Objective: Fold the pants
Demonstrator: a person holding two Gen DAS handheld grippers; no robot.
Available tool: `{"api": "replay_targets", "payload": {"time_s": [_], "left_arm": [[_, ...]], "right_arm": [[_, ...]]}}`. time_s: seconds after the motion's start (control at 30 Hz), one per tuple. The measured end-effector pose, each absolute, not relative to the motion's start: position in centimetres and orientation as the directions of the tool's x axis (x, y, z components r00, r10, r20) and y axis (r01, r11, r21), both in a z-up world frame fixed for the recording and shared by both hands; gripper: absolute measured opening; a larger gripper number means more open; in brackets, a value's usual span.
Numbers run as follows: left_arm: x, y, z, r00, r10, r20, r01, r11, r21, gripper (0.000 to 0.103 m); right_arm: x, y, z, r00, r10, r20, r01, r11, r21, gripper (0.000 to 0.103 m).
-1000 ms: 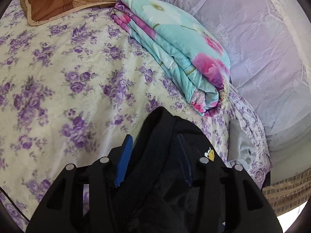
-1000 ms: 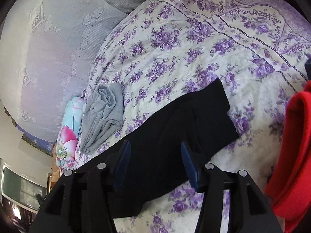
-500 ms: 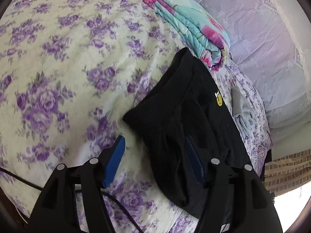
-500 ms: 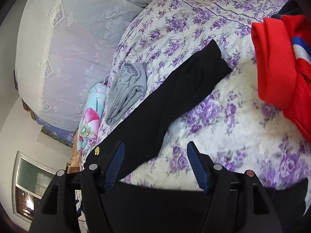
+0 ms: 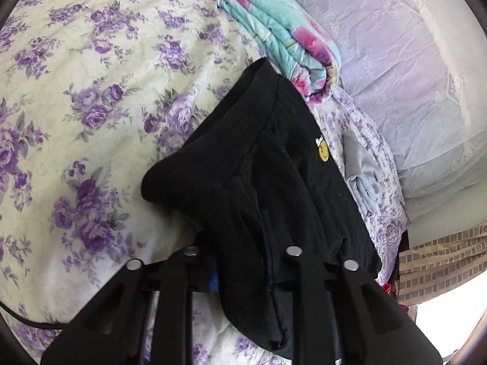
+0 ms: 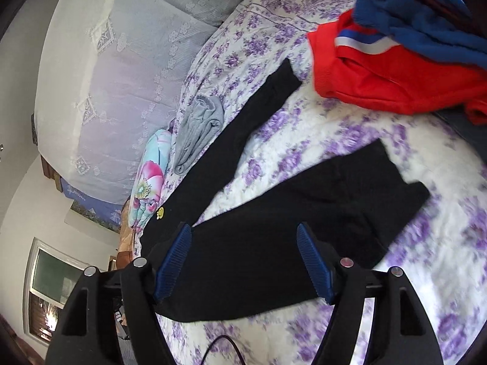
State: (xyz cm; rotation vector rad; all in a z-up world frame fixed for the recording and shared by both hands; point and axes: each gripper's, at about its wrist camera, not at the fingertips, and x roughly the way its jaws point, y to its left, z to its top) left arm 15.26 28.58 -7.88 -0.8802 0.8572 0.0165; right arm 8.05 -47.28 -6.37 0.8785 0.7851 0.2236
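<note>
Left gripper (image 5: 243,273) is closing, bunching soft black pants (image 5: 274,167) between its fingers; right gripper (image 6: 243,261) is opening above a flat leg.

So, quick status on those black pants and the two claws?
Left claw closing on black pants at waist end. Right claw opening, empty, over one leg. Legs splayed apart on bed. Red garment and grey cloth nearby, clear.

Floral bedsheet (image 5: 91,91), folded floral quilt (image 5: 274,39), grey garment (image 6: 197,130), red garment (image 6: 380,76), blue garment (image 6: 420,21), lace curtain (image 6: 121,60), black cable (image 6: 219,349)
</note>
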Motion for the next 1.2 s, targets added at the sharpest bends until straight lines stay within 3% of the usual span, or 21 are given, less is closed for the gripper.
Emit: {"api": "replay_targets", "payload": {"time_s": [0.2, 0.4, 0.5, 0.53, 0.57, 0.8, 0.93, 1.07, 1.13, 1.2], "left_arm": [[13.6, 29.4, -7.0, 0.717, -0.321, -0.619, -0.320, 0.638, -0.701, 0.012], [13.4, 29.5, -6.8, 0.718, -0.320, -0.618, -0.327, 0.628, -0.706, 0.011], [12.8, 29.7, -6.3, 0.733, -0.321, -0.600, -0.325, 0.610, -0.723, 0.010], [12.4, 29.8, -6.2, 0.737, -0.317, -0.597, -0.325, 0.608, -0.724, 0.010], [12.0, 29.9, -5.9, 0.742, -0.310, -0.594, -0.326, 0.607, -0.725, 0.010], [7.2, 30.9, -4.1, 0.775, -0.297, -0.558, -0.321, 0.575, -0.752, 0.009], [5.7, 31.3, -4.9, 0.771, -0.293, -0.565, -0.327, 0.580, -0.746, 0.009], [6.3, 31.3, -9.6, 0.689, -0.296, -0.662, -0.423, 0.577, -0.699, 0.010], [5.5, 31.3, -10.3, 0.694, -0.293, -0.658, -0.422, 0.575, -0.701, 0.022], [4.3, 31.8, -10.0, 0.717, -0.290, -0.634, -0.411, 0.559, -0.720, 0.033]], "right_arm": [[2.7, -49.2, -9.6, 0.688, 0.457, -0.564, 0.236, 0.593, 0.770, 0.073], [5.0, -49.0, -11.9, 0.720, 0.440, -0.537, 0.227, 0.582, 0.781, 0.069], [7.1, -48.7, -12.4, 0.724, 0.436, -0.535, 0.218, 0.591, 0.777, 0.038], [7.7, -48.7, -12.7, 0.724, 0.444, -0.528, 0.215, 0.581, 0.785, 0.017], [8.0, -48.7, -13.0, 0.725, 0.459, -0.513, 0.207, 0.565, 0.798, 0.011], [5.3, -49.8, -7.9, 0.780, 0.445, -0.439, 0.113, 0.591, 0.799, 0.006], [4.6, -50.5, -8.6, 0.760, 0.430, -0.486, 0.142, 0.620, 0.771, 0.006], [5.4, -50.6, -13.1, 0.688, 0.466, -0.557, 0.231, 0.587, 0.776, 0.007], [4.8, -51.1, -13.6, 0.690, 0.492, -0.531, 0.238, 0.539, 0.808, 0.011], [3.8, -51.7, -12.9, 0.703, 0.468, -0.536, 0.249, 0.543, 0.802, 0.025]]}}
